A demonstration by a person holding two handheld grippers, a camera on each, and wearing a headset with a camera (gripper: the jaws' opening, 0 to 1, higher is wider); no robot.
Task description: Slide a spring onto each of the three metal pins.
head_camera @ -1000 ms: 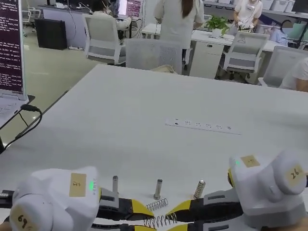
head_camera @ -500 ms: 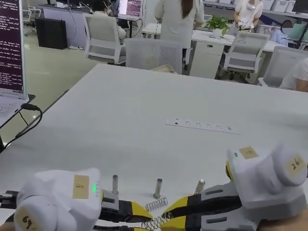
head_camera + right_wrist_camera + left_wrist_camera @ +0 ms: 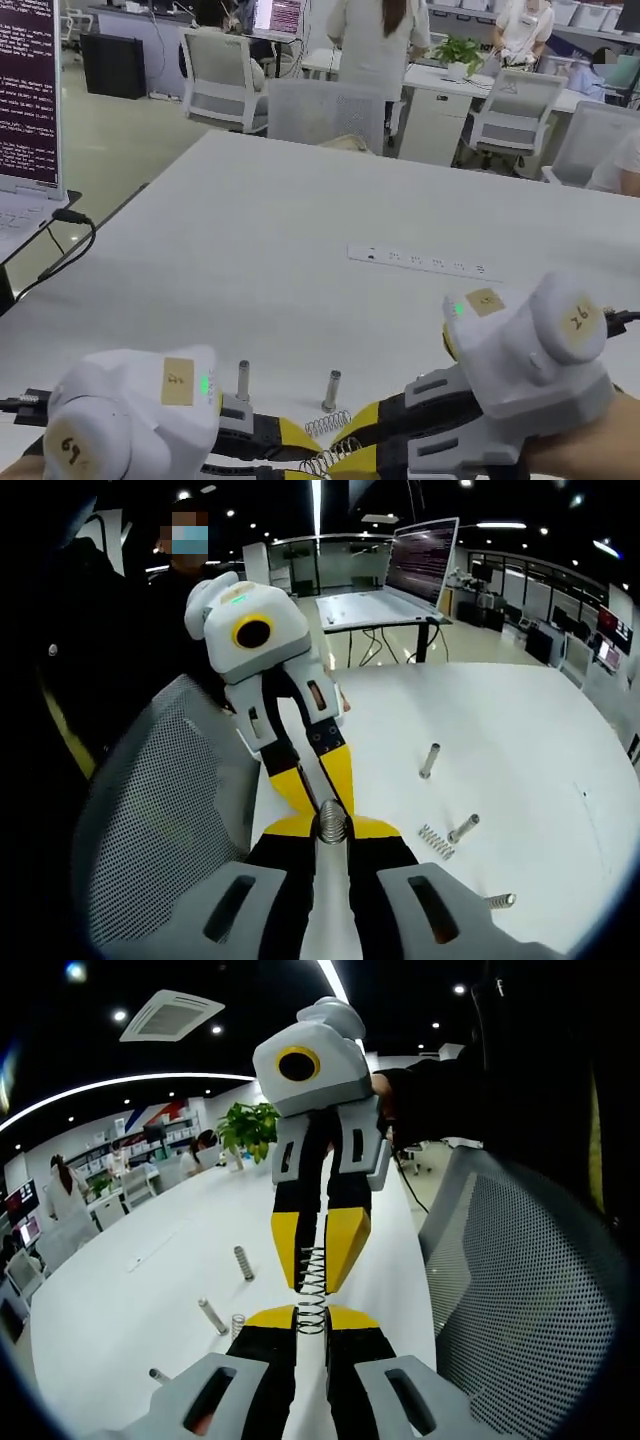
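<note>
Three pins (image 3: 211,1316), one spring-clad; one loose spring (image 3: 237,1325); third spring (image 3: 313,1285) pinched by left tool (image 3: 311,1320) and right tool (image 3: 332,832).

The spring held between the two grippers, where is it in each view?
Head view: the spring lies at bottom centre, nearer than the middle pin.
Left gripper view: the spring stands upright at centre.
Right gripper view: the spring shows end-on, lower centre.
Shared landmark: the middle pin, with a loose spring beside it.
</note>
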